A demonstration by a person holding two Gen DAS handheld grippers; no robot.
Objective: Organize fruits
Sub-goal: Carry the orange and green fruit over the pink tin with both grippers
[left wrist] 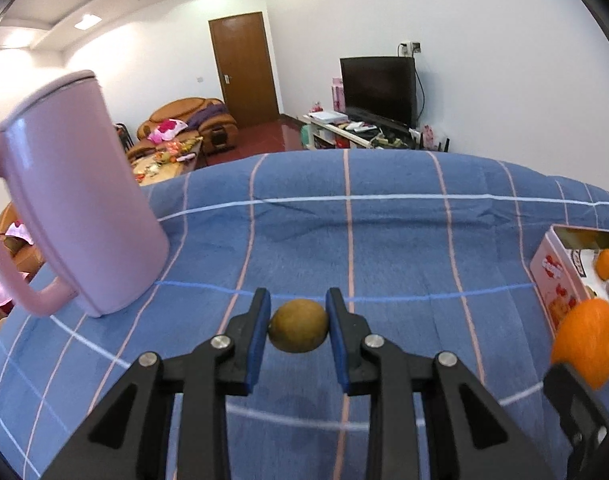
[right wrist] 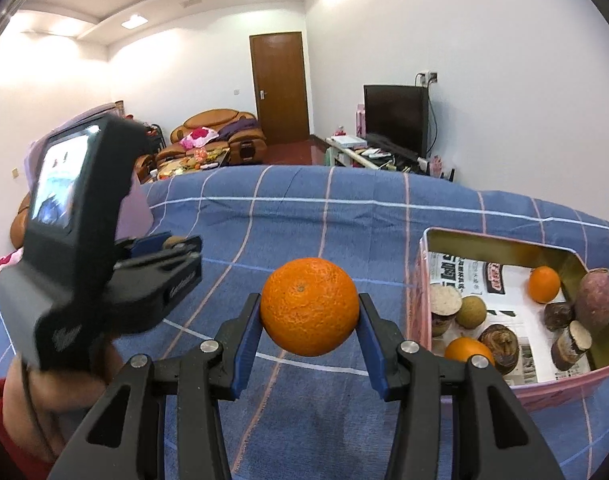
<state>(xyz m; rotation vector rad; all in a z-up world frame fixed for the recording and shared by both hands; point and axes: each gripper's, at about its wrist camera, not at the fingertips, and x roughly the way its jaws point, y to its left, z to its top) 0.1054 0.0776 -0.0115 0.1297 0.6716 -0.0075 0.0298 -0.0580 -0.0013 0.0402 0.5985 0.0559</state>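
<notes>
A small brown-green round fruit (left wrist: 298, 325) hangs just above the blue checked cloth (left wrist: 384, 240), with my left gripper (left wrist: 298, 316) shut on it. In the right wrist view my right gripper (right wrist: 310, 308) is shut on a large orange (right wrist: 309, 306), lifted over the cloth (right wrist: 304, 220). That orange (left wrist: 588, 342) also shows at the right edge of the left wrist view. To the right stands a pink tin box (right wrist: 418, 280) holding two smaller oranges, a pale round fruit (right wrist: 471, 311) and several brown items. The left gripper's body (right wrist: 84, 240) fills the left side of the right wrist view.
A tall pink jug (left wrist: 72, 200) with a handle stands on the cloth at the left. The pink tin box (left wrist: 552, 276) sits at the right edge. Beyond the table are a sofa, a low table with clutter, a door and a television.
</notes>
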